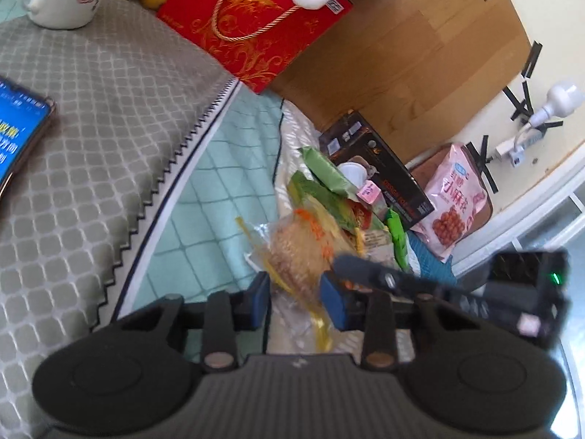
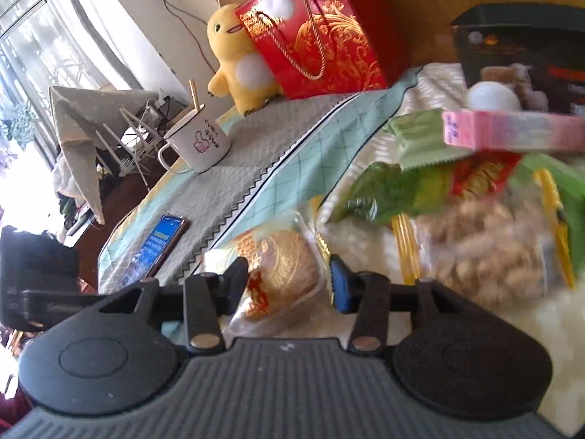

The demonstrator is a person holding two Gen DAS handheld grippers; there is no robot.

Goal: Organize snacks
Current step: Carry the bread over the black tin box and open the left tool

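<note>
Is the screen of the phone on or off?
On. The phone lies flat on the grey mat, and its screen glows blue with text.

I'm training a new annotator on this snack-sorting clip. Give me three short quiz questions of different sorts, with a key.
1. True or false: the white mug lies on its side.
2. What sits between the right gripper's fingers? A) phone B) wrapped round pastry C) pink snack bag
3. Fill in: the yellow plush toy stands beside the ___ gift bag.

Key: 1 false, it is upright. 2 B, the wrapped round pastry. 3 red.
</note>
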